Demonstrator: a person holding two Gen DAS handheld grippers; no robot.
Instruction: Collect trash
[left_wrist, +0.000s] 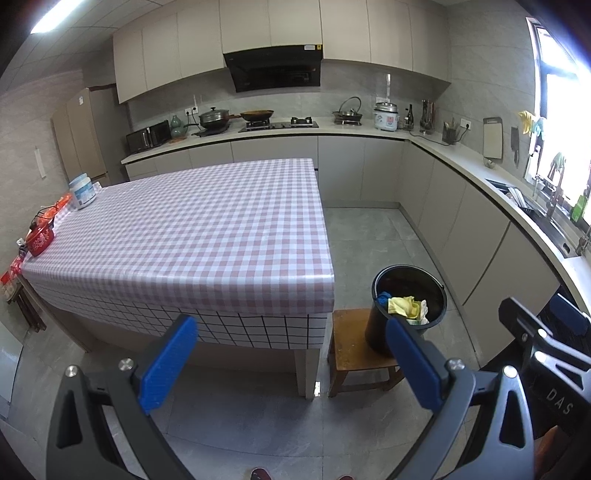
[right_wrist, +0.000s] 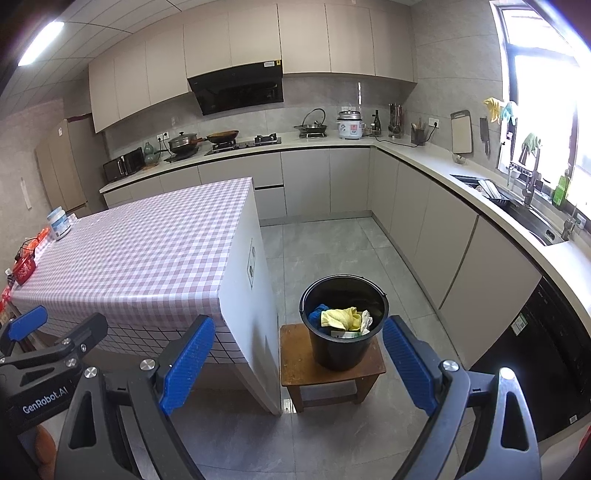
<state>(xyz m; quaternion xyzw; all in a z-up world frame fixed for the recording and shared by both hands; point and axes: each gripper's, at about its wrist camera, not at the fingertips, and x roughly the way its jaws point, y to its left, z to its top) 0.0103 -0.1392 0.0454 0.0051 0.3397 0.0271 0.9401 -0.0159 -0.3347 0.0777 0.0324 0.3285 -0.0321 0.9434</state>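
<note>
Both hand-held grippers empty, jaws spread wide: left hand-held gripper (left_wrist: 291, 363), right hand-held gripper (right_wrist: 299, 363). Black bucket (right_wrist: 343, 350) holding rags and trash sits on wooden stool (right_wrist: 295, 363), dead ahead of the right, the nearer one. Checked worktop (right_wrist: 147, 251) beyond-left, no trash apparent.

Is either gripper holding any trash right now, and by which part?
Nothing is held. The left gripper and the right gripper both have their jaws wide apart and empty. The trash sits in the black bucket on the wooden stool.
</note>
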